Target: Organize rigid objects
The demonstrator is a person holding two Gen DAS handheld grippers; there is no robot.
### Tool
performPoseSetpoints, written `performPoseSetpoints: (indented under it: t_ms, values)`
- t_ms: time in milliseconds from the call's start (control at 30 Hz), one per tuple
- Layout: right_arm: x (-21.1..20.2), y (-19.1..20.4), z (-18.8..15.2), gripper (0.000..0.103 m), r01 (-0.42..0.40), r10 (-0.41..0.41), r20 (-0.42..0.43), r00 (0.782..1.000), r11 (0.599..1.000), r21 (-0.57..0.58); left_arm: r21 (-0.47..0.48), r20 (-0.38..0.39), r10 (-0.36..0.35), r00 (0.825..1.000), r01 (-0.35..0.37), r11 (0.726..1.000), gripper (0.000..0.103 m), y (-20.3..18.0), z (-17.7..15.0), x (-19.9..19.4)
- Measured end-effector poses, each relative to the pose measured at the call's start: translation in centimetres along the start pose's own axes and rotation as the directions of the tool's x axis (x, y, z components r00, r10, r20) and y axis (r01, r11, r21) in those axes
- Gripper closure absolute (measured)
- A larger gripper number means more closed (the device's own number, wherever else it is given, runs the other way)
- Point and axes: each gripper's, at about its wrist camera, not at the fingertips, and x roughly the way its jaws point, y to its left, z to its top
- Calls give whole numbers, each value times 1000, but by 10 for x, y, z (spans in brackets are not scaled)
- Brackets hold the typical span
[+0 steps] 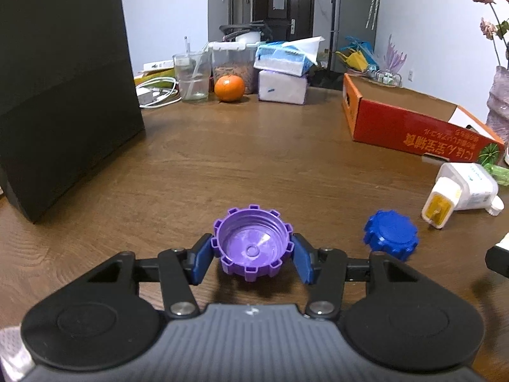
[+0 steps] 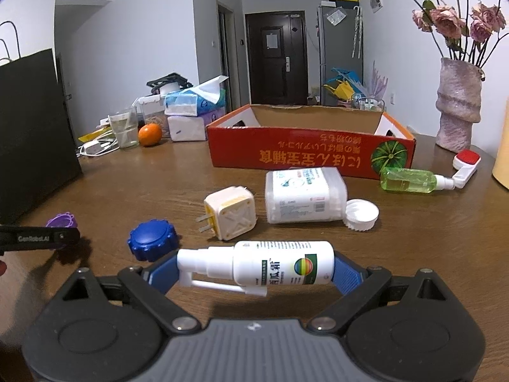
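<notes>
The left gripper [image 1: 253,256] has its blue pads touching both flanks of the purple toothed cap [image 1: 253,242], which sits open side up on the wooden table [image 1: 254,159] at lower centre of the left view. To lift it cleanly the pads should bear on the cap's rim teeth evenly, and the rise should be straight — a cap this shallow could tip out if pinched low on one side. The right gripper [image 2: 256,269] spans a white spray bottle [image 2: 270,267] lying crosswise, one pad at its nozzle end, one at its base; whether it is raised off the table I cannot tell. Both grippers point forward and downward. The likely goal, the red cardboard box [image 2: 286,156], lies at centre of the right view — beyond a blue cap [image 2: 152,238].
</notes>
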Motion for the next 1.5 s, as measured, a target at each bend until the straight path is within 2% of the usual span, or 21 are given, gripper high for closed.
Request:
performPoseSetpoints:
  t_ms: [767,1133,1500]
  values:
    - [-12,-35,40,6,68,-70,91,993,997,20,55,87,-103,991,98,994,49,-65,46,-16]
    - [-5,-53,60,6,103,-107,131,986,994,38,72,125,-161,979,153,986,49,-105,72,-9]
    - [23,-74,83,6,125,-132,157,979,991,54,121,167,-177,970,158,980,49,-139,103,13]
